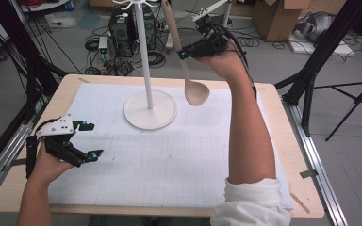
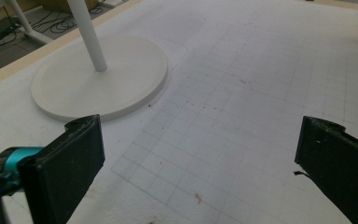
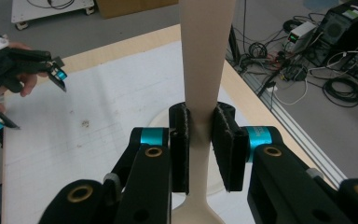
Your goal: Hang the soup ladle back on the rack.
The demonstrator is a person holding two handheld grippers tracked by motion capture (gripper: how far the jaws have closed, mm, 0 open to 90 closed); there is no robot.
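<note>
A pale wooden table (image 1: 283,141) carries a white sheet (image 1: 169,160) ruled in a faint grid, marked here and there with small brown specks. On its far half stands a white stand (image 1: 150,109): a round flat base with a thin upright pole. Beyond the table lies a grey floor strewn with black cables (image 1: 122,56), computer boxes and cardboard boxes (image 1: 278,16), with black tripod legs at both sides.

The top of the stand is cut off by the upper edge of the high view, so its hooks are barely made out. The upper end of the ladle is cut off there too.

The right gripper (image 1: 185,53) is raised above the far edge of the table, its jaws closed on the handle of a beige ladle (image 1: 195,92). The ladle hangs nearly upright, long axis running top to bottom with a slight lean, bowl at the lower end, in the air just right of the stand's base.

The left gripper (image 1: 92,140) hovers low at the near left of the sheet, jaws spread wide, holding nothing.
</note>
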